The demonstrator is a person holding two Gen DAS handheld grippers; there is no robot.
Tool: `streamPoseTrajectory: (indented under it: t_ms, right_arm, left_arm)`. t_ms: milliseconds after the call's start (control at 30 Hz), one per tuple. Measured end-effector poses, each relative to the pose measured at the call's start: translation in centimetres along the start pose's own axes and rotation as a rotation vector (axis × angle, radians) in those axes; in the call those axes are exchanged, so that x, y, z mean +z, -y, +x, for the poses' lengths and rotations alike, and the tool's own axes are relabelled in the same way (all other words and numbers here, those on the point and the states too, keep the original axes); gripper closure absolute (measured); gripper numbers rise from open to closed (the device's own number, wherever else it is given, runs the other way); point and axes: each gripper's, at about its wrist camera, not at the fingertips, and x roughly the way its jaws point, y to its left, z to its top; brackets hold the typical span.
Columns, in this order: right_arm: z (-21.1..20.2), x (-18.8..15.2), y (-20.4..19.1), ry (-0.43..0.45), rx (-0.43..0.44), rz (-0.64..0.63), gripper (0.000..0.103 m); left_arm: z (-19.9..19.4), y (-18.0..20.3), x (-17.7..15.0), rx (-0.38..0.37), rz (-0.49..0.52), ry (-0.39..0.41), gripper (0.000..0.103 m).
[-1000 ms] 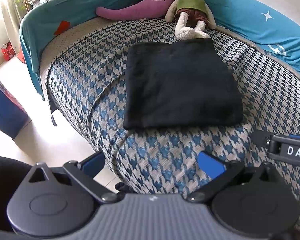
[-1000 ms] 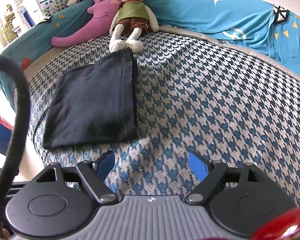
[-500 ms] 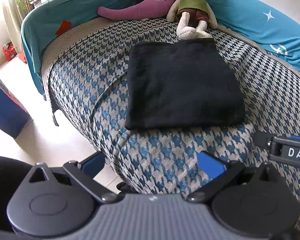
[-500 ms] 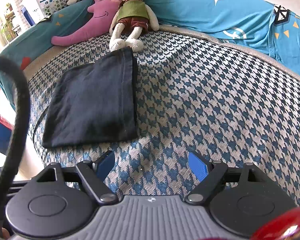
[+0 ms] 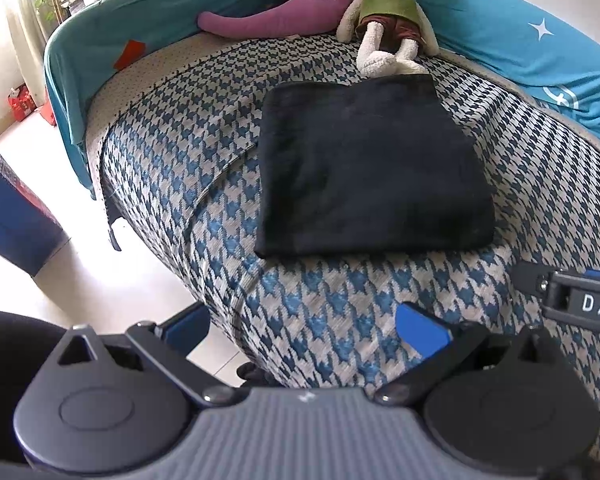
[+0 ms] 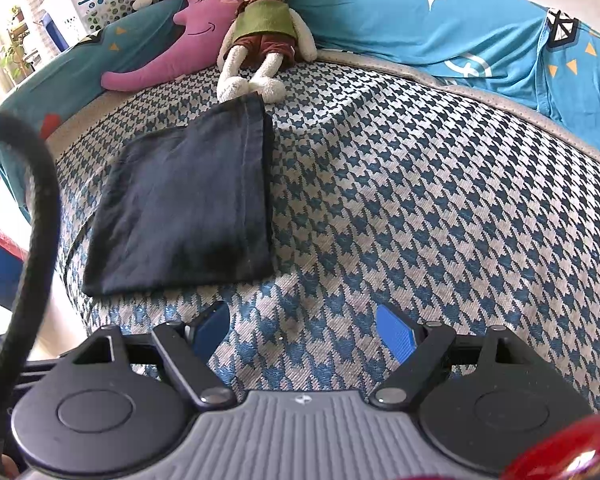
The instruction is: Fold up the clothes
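A dark navy garment lies folded into a flat rectangle on the houndstooth bed cover; the right wrist view has the same garment at left centre. My left gripper hovers open near the bed's front edge, short of the garment, with nothing between its blue pads. My right gripper is open too, over bare cover to the right of the garment's near corner. The right gripper's black side shows at the left wrist view's right edge.
A plush bear and a purple moon cushion rest at the head of the bed, the bear's feet touching the garment's far edge. Blue star-print bedding lines the back. A blue box stands on the floor at left. A black cable crosses the right wrist view.
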Motion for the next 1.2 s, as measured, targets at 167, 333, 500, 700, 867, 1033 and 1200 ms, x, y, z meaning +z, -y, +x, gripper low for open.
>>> streamPoseTrajectory:
  t_ms: [167,333,500,700,867,1033,1200]
  right_arm:
    - [-0.08,-0.05,0.08,0.0,0.001,-0.002,0.022]
    - [-0.03,0.0,-0.03,0.001,-0.002,0.003,0.022]
    - [-0.03,0.03,-0.04,0.0,-0.003,0.003,0.022]
    - [0.0,0.09,-0.09,-0.001,-0.004,0.002,0.022]
    - [-0.07,0.07,-0.09,-0.003,-0.007,0.0,0.022]
    - [-0.07,0.09,-0.1,-0.004,-0.01,0.0,0.022]
    - [-0.04,0.08,-0.08,-0.006,-0.013,0.0,0.022]
  left_arm:
    - [0.05,-0.17,0.06,0.002,-0.005,-0.003,0.0]
    - [0.0,-0.24,0.1,0.002,-0.01,-0.003,0.0]
    - [0.04,-0.24,0.16,0.006,-0.008,-0.003,0.0]
    - [-0.01,-0.2,0.2,0.014,-0.004,0.0,0.0]
    - [-0.04,-0.21,0.22,0.013,-0.002,0.0,0.0]
    - [-0.05,-0.21,0.19,0.016,-0.001,0.0,0.0]
    - [-0.06,-0.24,0.18,0.019,0.0,0.0,0.0]
